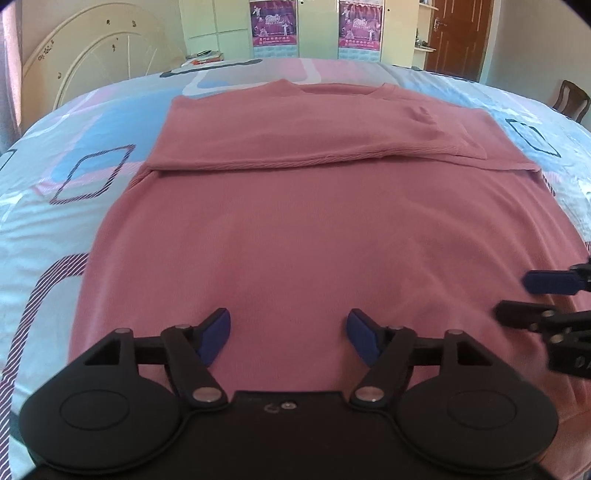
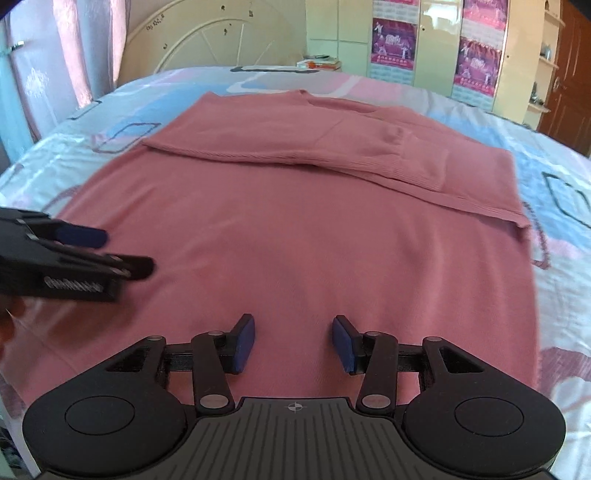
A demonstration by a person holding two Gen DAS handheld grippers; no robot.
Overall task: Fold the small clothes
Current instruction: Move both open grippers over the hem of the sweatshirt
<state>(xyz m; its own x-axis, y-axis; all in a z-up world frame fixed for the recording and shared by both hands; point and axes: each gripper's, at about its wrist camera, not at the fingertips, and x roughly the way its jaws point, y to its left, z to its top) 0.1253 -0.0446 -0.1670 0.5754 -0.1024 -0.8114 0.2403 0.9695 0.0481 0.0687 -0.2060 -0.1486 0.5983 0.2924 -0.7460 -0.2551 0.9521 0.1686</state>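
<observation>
A pink sweater (image 1: 295, 229) lies flat on the bed, its sleeves folded across the chest near the collar; it also shows in the right wrist view (image 2: 314, 229). My left gripper (image 1: 288, 336) is open and empty, hovering over the sweater's near hem. My right gripper (image 2: 293, 343) is open and empty over the hem too. The right gripper shows at the right edge of the left wrist view (image 1: 517, 299), the left gripper at the left edge of the right wrist view (image 2: 125, 251).
The bed has a blue, pink and white patterned sheet (image 1: 66, 155) and a cream headboard (image 1: 92, 62). Cupboards with posters (image 1: 275, 26) stand behind. A wooden door (image 1: 458, 37) and a chair (image 1: 570, 99) are at the right.
</observation>
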